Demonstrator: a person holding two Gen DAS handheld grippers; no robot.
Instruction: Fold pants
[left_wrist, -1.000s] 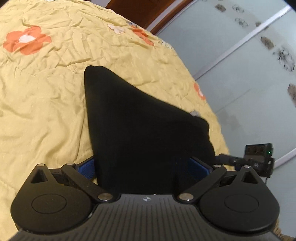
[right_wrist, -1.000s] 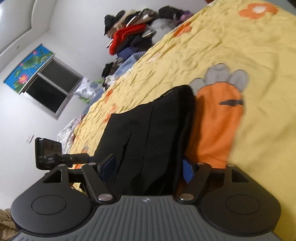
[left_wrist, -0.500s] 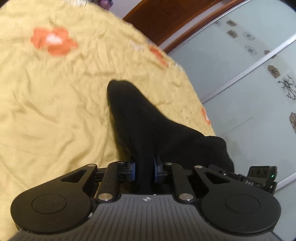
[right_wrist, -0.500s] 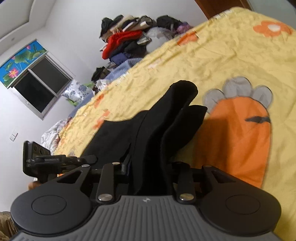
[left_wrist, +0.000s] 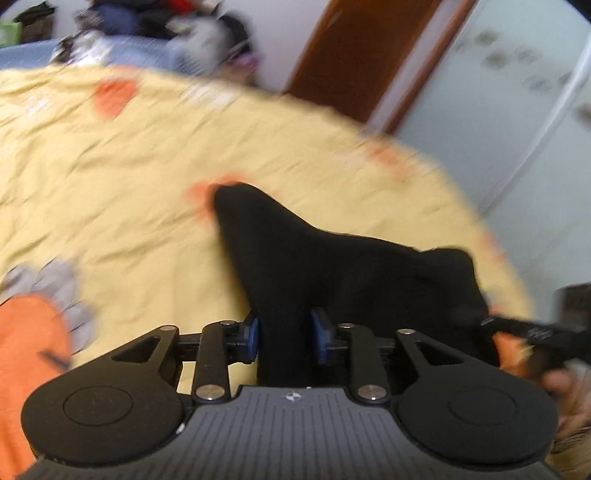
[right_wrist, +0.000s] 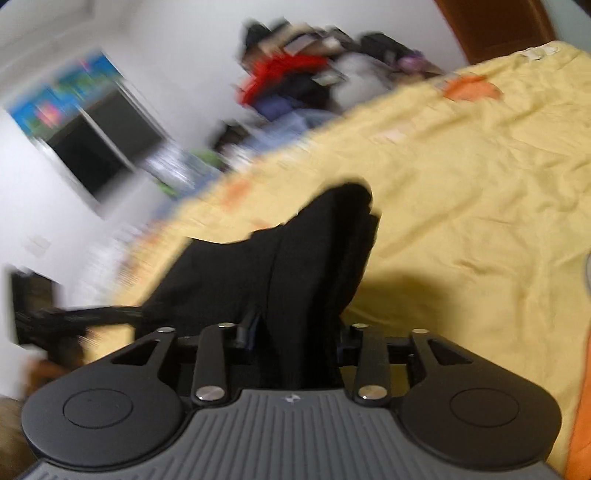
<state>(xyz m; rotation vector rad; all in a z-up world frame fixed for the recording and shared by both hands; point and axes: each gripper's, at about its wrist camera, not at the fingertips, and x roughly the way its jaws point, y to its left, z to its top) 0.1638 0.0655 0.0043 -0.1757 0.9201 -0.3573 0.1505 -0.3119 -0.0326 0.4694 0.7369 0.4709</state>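
The black pants hang bunched above the yellow bedspread, lifted at one edge. My left gripper is shut on a fold of the pants, blue pads pressed on both sides. In the right wrist view the pants rise in a dark ridge toward the bed. My right gripper is shut on the pants too; the cloth hides its fingertips. The right gripper's body shows at the left wrist view's right edge, just beyond the cloth. The left gripper shows at the right wrist view's left edge. Both views are motion-blurred.
A yellow bedspread with orange flowers and an orange carrot patch covers the bed. A pile of clothes lies at the far end. A brown door, frosted closet panels and a dark window stand around.
Both grippers closed on the pants and lifted them off the bedspread. Both views swung upward, showing more of the room. The pants went from lying flat to hanging bunched.
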